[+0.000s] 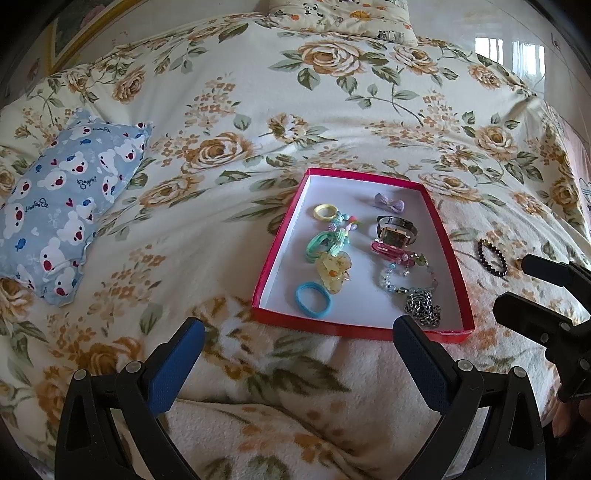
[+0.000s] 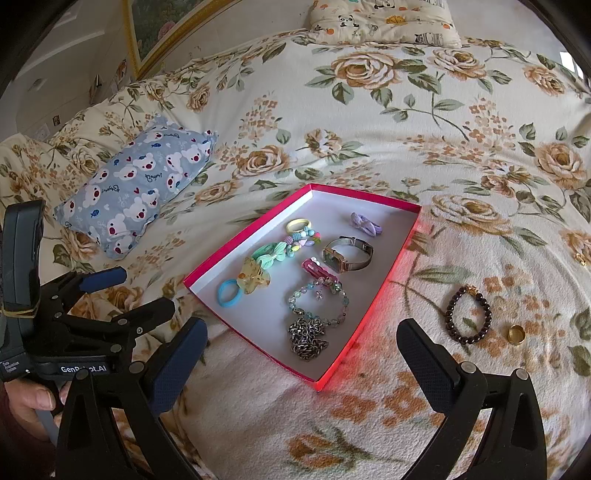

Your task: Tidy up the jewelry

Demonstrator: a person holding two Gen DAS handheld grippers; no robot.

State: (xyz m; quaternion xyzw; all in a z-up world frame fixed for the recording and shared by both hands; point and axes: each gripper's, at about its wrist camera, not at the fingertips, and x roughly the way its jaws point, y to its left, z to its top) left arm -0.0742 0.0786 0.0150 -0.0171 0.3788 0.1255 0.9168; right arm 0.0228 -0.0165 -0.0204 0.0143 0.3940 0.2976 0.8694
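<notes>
A red-rimmed box (image 1: pixel 452 243) (image 2: pixel 369 310) lies on the bed and holds hair ties, clips, a watch (image 1: pixel 397 230) (image 2: pixel 347 253), a bead bracelet and a metal chain (image 1: pixel 424 308) (image 2: pixel 308 339). A dark bead bracelet (image 1: pixel 493 256) (image 2: pixel 467 314) lies on the blanket right of the box. A gold ring (image 2: pixel 516 334) lies beside it, and a small gold piece (image 2: pixel 580 258) farther right. My left gripper (image 1: pixel 299 347) is open and empty, just short of the box's near edge. My right gripper (image 2: pixel 303 354) is open and empty, near the box's near corner.
A floral blanket (image 1: pixel 258 110) covers the bed. A blue bear-print pillow (image 1: pixel 59 218) (image 2: pixel 136 188) lies left of the box. A panda-print pillow (image 1: pixel 343 16) (image 2: pixel 384 20) is at the far end. A framed picture (image 2: pixel 159 33) leans at the back left.
</notes>
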